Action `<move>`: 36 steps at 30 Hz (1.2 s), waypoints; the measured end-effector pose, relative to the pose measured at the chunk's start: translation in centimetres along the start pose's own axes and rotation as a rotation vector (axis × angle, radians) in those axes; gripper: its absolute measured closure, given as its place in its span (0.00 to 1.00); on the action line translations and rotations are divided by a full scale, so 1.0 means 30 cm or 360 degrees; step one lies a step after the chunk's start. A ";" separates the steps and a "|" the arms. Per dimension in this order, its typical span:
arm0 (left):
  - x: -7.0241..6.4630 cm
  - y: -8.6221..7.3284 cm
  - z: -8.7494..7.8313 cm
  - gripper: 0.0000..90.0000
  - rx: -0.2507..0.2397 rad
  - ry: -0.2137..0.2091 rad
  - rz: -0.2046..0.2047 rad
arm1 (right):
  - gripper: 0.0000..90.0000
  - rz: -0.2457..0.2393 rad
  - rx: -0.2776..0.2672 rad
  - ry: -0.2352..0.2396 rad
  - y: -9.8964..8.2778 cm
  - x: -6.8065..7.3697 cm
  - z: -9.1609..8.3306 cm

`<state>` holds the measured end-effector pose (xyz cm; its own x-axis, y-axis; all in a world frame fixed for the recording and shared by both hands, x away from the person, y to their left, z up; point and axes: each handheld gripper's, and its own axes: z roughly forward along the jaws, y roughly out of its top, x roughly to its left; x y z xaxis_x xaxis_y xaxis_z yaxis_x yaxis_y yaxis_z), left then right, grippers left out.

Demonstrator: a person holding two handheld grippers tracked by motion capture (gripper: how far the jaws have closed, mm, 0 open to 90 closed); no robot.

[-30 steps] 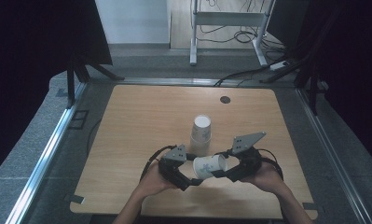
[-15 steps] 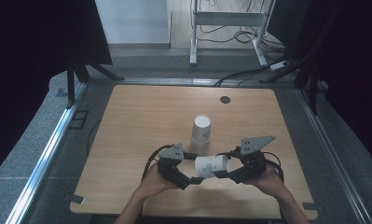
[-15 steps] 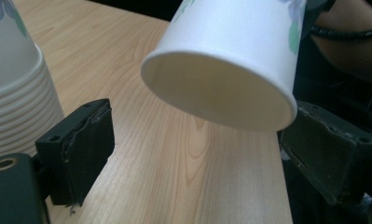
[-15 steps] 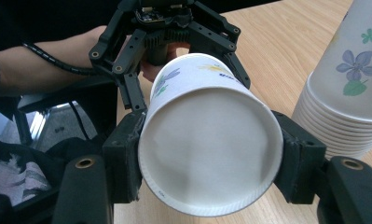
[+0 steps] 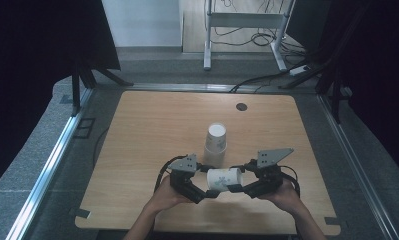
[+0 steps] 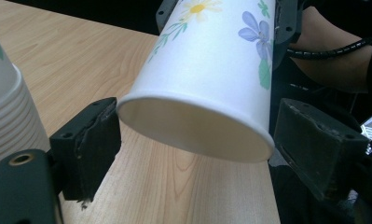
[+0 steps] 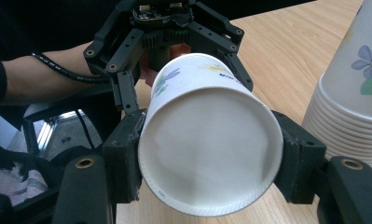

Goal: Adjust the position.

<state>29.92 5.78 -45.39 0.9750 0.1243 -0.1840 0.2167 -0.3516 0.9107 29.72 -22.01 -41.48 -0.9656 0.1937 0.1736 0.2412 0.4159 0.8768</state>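
Wooden table (image 5: 152, 135): paper cup (image 5: 223, 178) lies level, mouth toward left gripper (image 5: 201, 194), fingers closing, gapped; right gripper (image 5: 237, 188) clamps base.

Wooden table (image 5: 152, 125) on grey floor (image 5: 37, 165), dark curtains (image 5: 32, 40) around.

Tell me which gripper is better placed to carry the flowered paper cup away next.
Right. The right gripper is already shut on the paper cup, pads pressed against its base end. The left gripper has just been closing around the other end, but gaps show beside both pads, so it has no hold yet.
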 end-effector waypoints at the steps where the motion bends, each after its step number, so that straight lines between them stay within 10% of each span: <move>1: -0.001 0.000 0.000 0.17 0.0000 -0.0003 0.0003 | 0.39 0.0002 -0.0002 0.0001 0.000 0.000 0.002; 36: -0.006 -0.005 -0.009 0.31 0.0035 0.0034 0.0074 | 0.40 -0.0006 0.0033 0.0033 -0.001 -0.002 0.013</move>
<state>29.70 6.07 -45.39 0.9828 0.1271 -0.1337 0.1726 -0.3777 0.9097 29.81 -21.70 -41.69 -0.9683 0.1738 0.1795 0.2390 0.4349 0.8682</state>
